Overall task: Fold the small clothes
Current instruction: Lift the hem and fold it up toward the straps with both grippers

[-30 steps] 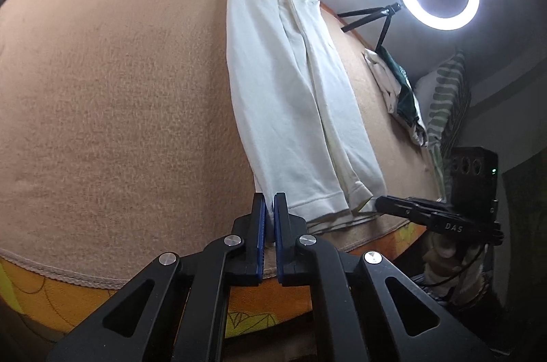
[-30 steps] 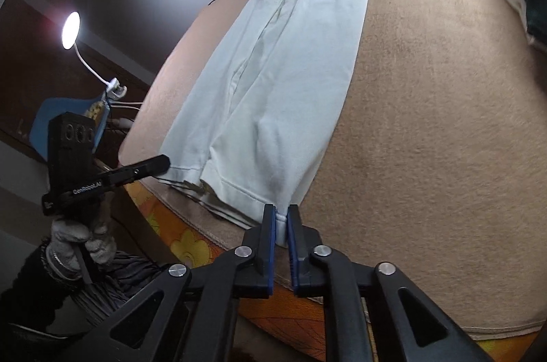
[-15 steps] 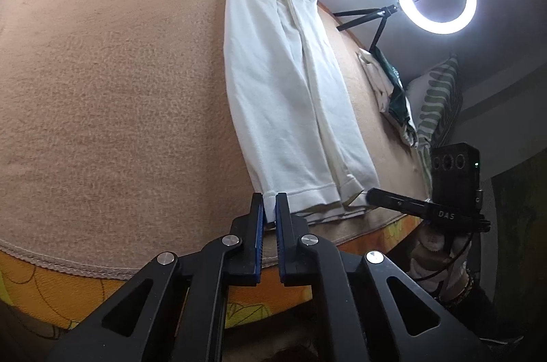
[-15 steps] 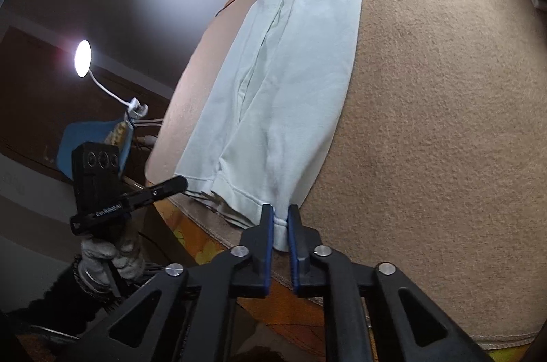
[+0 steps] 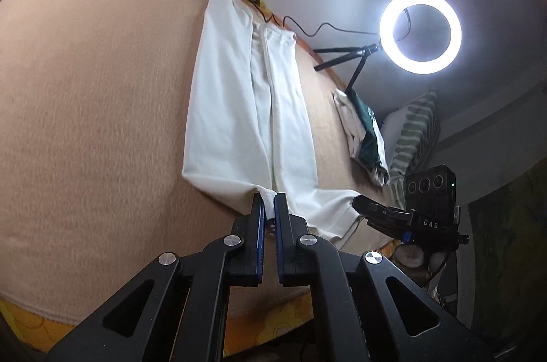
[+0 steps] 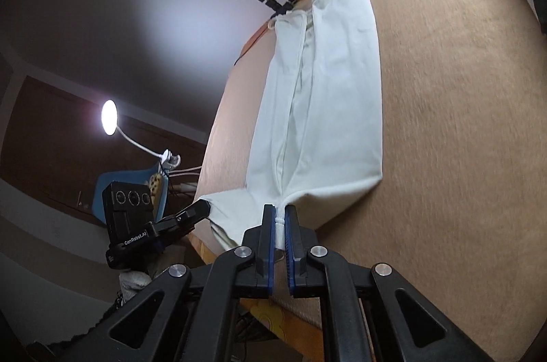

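Note:
White trousers (image 5: 236, 109) lie lengthwise on a tan blanket (image 5: 85, 122), waistband at the far end. My left gripper (image 5: 269, 208) is shut on one hem corner and holds it off the blanket. My right gripper (image 6: 279, 218) is shut on the other hem corner of the trousers (image 6: 324, 109). The hem end is lifted and bent back over the legs. Each gripper also shows in the other's view, the right one (image 5: 359, 203) in the left wrist view and the left one (image 6: 201, 208) in the right wrist view.
A lit ring light (image 5: 419, 32) on a small tripod stands at the far right edge of the blanket. A pile of folded clothes (image 5: 362, 136) and a striped pillow (image 5: 415, 129) lie beside it. A desk lamp (image 6: 109, 117) glows off the bed's left side.
Both grippers have lifted the hem end off the near bed edge and carried it forward, so the trouser legs now bend back over themselves.

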A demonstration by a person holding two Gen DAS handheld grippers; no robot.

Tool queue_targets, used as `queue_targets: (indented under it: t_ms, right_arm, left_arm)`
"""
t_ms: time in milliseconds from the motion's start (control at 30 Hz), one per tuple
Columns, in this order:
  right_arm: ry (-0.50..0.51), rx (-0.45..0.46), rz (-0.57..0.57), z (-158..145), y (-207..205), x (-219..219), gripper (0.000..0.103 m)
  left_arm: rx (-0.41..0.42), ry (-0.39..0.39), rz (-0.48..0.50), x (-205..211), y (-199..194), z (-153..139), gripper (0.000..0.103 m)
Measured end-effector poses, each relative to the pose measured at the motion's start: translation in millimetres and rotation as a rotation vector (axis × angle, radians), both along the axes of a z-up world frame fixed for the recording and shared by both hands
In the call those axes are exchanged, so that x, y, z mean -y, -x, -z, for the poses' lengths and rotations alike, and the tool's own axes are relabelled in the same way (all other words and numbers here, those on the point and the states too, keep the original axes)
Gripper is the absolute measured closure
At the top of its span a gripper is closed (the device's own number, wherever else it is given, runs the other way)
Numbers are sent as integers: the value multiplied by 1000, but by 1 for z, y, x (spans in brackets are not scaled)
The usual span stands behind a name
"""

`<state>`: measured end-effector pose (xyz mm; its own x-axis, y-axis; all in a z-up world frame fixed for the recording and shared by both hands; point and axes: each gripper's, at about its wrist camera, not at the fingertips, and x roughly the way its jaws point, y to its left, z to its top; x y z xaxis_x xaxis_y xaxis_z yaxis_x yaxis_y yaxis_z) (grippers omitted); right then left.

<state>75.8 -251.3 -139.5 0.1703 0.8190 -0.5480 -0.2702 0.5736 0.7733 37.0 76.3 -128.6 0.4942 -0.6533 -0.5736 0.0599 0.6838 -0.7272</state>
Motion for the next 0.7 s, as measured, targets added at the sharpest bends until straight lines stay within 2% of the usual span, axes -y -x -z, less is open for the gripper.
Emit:
queue_targets:
  t_ms: [233,367,500,700]
  right_arm:
    - [42,30,74,-8,-37,1,100]
    - [56,34,104,-5,-57,-4,100]
    - [97,60,104,-6,-68,-14,100]
    - [126,42,128,5,-88,-18,100]
  left_arm:
    - [17,-42,-46,-7,-35,-8,99]
    - [37,-104,-58,-5,-55,-8,99]
    - [21,-128,-73,-3,-74,1,99]
    - [-6,-148,-92,-3,-87,10,99]
